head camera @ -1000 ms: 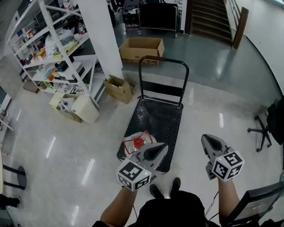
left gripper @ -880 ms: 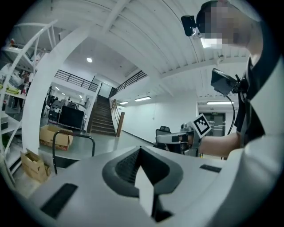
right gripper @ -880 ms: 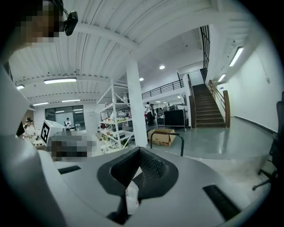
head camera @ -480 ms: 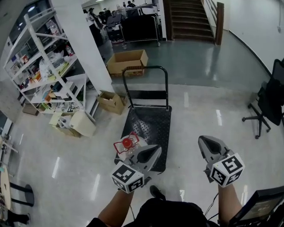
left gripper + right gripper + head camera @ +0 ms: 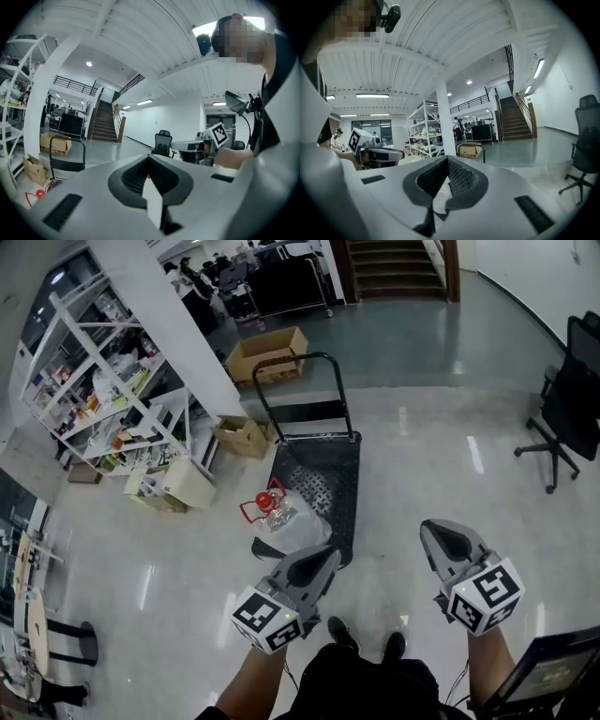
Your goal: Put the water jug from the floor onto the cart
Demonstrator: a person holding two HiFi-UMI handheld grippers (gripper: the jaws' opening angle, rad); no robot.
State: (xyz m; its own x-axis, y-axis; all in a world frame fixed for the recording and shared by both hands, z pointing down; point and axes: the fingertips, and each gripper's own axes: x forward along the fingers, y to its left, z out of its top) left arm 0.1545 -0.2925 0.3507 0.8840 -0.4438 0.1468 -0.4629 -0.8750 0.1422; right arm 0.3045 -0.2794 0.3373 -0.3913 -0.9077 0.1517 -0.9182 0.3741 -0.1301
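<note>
Both tongs have drawn back from the cart since a second ago, and the cart and jug now sit farther up the head view, with bare floor (image 5: 412, 474) between. Nearest, the person's shoes (image 5: 342, 635) stand on the glossy floor. Just ahead, the left tongs (image 5: 322, 561) and right tongs (image 5: 439, 535) are held level side by side, well apart. Each is pressed together at the tip with nothing between.

Beyond them the water jug (image 5: 286, 521) rests at the near left corner of the cart (image 5: 330, 486), its red cap (image 5: 266, 502) turned toward the left edge. Whether it overhangs cannot be told. The cart handle (image 5: 296, 357) rises at the far end.

Left of the cart lie a small open cardboard box (image 5: 242, 435) and a shelving rack (image 5: 112, 399). A larger box (image 5: 265, 351) sits past the handle, an office chair (image 5: 570, 399) stands at right, and stairs (image 5: 394, 263) are farthest.
</note>
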